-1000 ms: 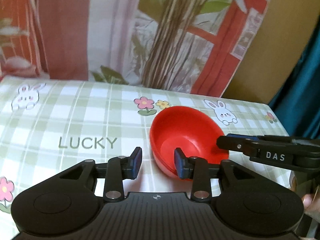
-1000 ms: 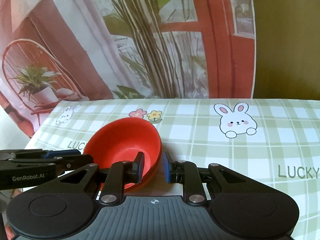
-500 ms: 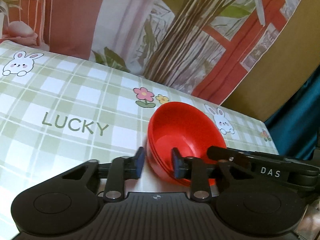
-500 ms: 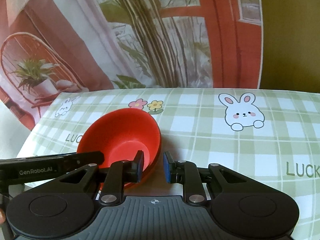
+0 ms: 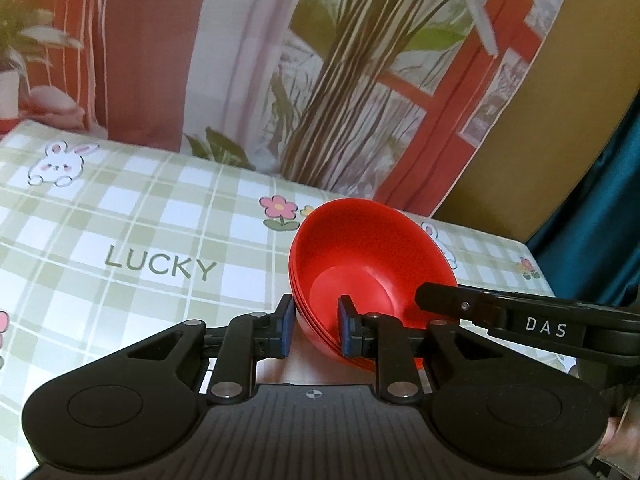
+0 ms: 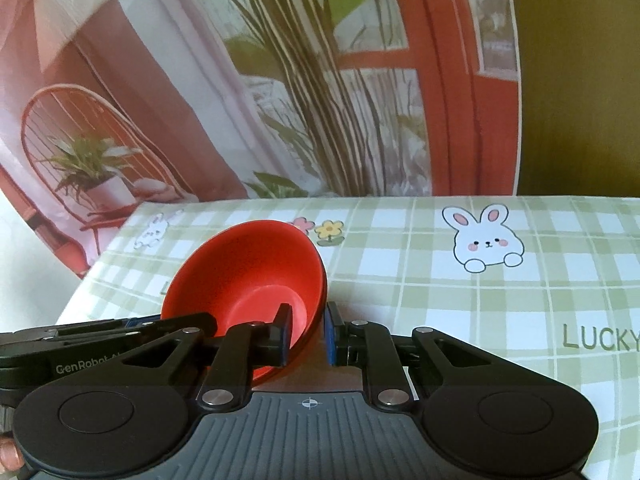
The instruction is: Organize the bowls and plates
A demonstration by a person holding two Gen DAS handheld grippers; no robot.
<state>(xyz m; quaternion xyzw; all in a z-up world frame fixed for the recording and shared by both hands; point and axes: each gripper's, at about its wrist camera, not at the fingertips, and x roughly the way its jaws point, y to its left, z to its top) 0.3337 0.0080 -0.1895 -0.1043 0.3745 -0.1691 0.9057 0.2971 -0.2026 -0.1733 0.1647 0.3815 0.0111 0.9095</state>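
A red bowl (image 5: 360,248) hangs tilted just above the green checked tablecloth (image 5: 120,220); several nested rims show at its left edge. My left gripper (image 5: 316,332) is shut on the bowl's near-left wall, one blue pad outside and one inside. In the right wrist view the same red bowl (image 6: 248,264) sits left of centre, and my right gripper (image 6: 307,334) is shut on its right wall. Each gripper appears in the other's view as a black finger (image 5: 440,298) or black fingers (image 6: 172,322) reaching to the opposite rim.
A printed backdrop (image 5: 340,80) of plants and red frames hangs behind the table. A teal curtain (image 5: 600,208) stands past the table's right edge. The tablecloth (image 6: 480,300) stretches bare to the right, with rabbit and LUCKY prints. A person's fingertip (image 6: 8,456) shows bottom left.
The left gripper's jaws have closed from wide apart onto the bowl's wall. The bowl has tipped up and come slightly off the cloth. The right gripper's hold looks the same.
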